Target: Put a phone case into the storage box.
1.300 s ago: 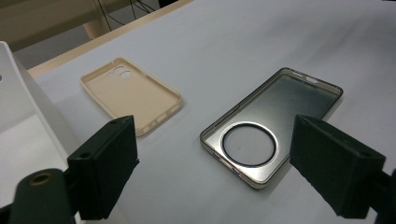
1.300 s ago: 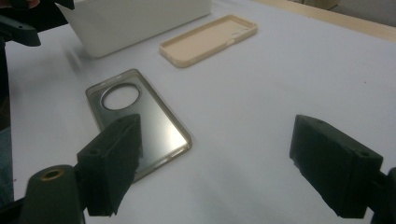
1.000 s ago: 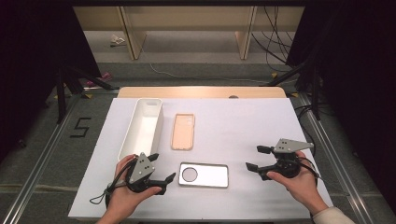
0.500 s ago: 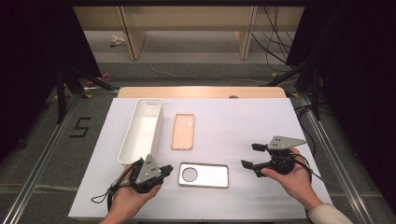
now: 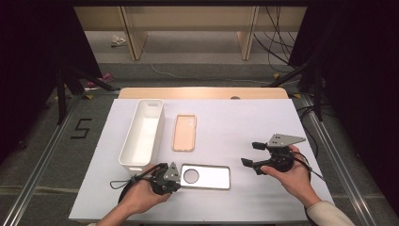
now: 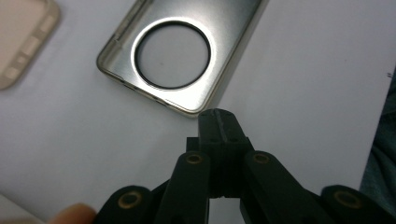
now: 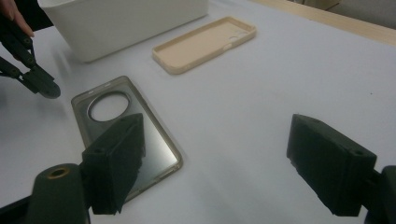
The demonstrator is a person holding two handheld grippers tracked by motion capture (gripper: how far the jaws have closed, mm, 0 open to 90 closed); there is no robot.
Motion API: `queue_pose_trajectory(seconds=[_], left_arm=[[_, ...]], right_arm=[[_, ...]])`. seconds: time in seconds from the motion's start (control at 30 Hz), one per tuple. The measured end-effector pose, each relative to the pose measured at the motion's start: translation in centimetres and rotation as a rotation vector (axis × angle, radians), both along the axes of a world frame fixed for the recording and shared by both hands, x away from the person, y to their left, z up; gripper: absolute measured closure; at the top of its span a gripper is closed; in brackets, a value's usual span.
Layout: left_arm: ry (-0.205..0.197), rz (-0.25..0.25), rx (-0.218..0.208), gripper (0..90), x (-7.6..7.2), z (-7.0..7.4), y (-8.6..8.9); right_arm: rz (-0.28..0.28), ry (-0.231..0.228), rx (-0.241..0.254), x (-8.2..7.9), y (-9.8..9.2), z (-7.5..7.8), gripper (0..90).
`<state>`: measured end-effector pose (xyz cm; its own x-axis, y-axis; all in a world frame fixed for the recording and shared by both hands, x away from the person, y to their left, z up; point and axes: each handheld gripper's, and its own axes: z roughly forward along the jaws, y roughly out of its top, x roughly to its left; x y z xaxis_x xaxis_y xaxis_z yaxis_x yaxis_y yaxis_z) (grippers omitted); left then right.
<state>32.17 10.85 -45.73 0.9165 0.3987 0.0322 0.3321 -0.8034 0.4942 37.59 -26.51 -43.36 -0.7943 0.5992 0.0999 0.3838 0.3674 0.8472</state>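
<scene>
At the near table edge my left gripper [image 6: 218, 116] sat closed on nothing, tips just beside the silver case [image 6: 180, 51]. My right gripper [image 5: 254, 153] hung open, well apart. Closed tips could've shoved the case away instead of gripping.

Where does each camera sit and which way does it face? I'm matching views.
High view: above the near edge, looking forward and down; both hands, left tongs, right tongs.
Left gripper view: along shut jaws at the silver case.
Right gripper view: between open jaws across the table.
Shared: silver case, beige case.
</scene>
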Motion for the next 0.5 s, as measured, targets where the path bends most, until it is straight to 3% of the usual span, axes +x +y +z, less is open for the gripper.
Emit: queue_pose_trajectory(seconds=[0.07,0.1,0.5], left_arm=[[0.009,0.0,0.009,89.5,0.0,-0.1,-0.1],[0.019,0.002,0.041,89.5,0.1,-0.3,-0.2],[0.049,0.064,0.086,89.5,1.4,-0.9,-1.7]], right_arm=[[-0.001,0.0,0.002,0.0,0.0,0.0,20.3],[-0.001,0.0,0.003,0.0,0.0,0.0,20.2],[0.0,0.001,0.002,0.0,-0.1,0.1,20.2]])
